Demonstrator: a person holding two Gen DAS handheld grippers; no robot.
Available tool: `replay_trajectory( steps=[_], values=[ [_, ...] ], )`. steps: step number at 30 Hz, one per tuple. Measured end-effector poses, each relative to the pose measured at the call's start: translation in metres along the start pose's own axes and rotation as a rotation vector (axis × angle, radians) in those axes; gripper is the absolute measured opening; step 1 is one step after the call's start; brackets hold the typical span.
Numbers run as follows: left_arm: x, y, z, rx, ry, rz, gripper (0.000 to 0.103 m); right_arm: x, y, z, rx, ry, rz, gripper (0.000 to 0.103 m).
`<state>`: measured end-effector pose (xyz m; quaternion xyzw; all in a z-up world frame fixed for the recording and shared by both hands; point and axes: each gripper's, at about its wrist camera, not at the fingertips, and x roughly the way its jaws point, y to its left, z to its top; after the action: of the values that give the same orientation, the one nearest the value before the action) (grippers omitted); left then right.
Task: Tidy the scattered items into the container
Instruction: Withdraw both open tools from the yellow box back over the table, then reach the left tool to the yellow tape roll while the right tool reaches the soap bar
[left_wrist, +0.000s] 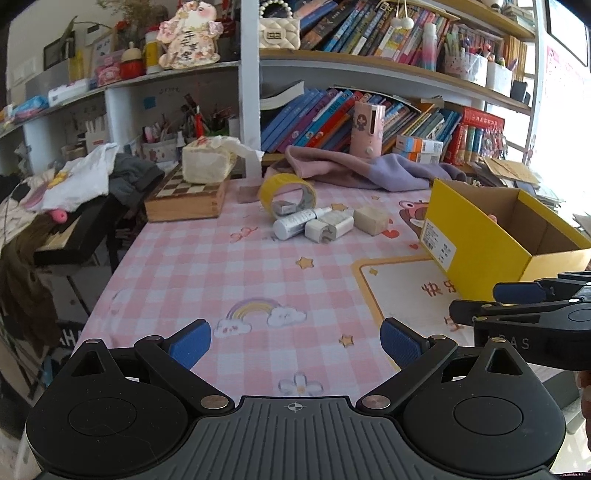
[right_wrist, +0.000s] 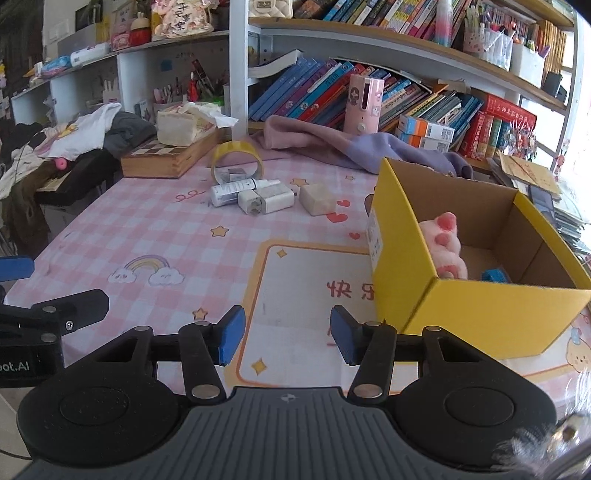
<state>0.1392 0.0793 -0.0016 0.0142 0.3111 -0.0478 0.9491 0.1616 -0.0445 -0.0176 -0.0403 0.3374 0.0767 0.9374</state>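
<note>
A yellow tape roll (left_wrist: 288, 190) (right_wrist: 238, 153) stands on edge at the far middle of the pink checked tablecloth, with a small grey block (right_wrist: 233, 172) inside its ring. In front of it lie a white spray bottle (left_wrist: 295, 223) (right_wrist: 232, 192), a white charger plug (left_wrist: 330, 227) (right_wrist: 266, 201) and a beige block (left_wrist: 370, 219) (right_wrist: 318, 199). The open yellow cardboard box (left_wrist: 476, 254) (right_wrist: 491, 317) sits at the right and holds a pink plush paw (right_wrist: 447, 247) and a small blue item (right_wrist: 495, 275). My left gripper (left_wrist: 295, 343) hovers open over the near table, holding nothing. My right gripper (right_wrist: 287, 339) is open beside the box, also with nothing between its fingers.
A wooden chessboard case (left_wrist: 184, 199) with a tissue pack on it lies at the back left. A pink and purple cloth (left_wrist: 369, 170) is bunched along the back by the bookshelves. Clothes (left_wrist: 85, 181) are heaped past the table's left edge.
</note>
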Motion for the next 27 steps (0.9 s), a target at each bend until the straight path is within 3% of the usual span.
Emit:
replay_trajectory(
  steps=[27],
  values=[
    [0.123, 0.019, 0.090, 0.076, 0.015, 0.000, 0.100, 0.131, -0.023, 0.095, 0.071, 0.029, -0.054, 0.049]
  ],
)
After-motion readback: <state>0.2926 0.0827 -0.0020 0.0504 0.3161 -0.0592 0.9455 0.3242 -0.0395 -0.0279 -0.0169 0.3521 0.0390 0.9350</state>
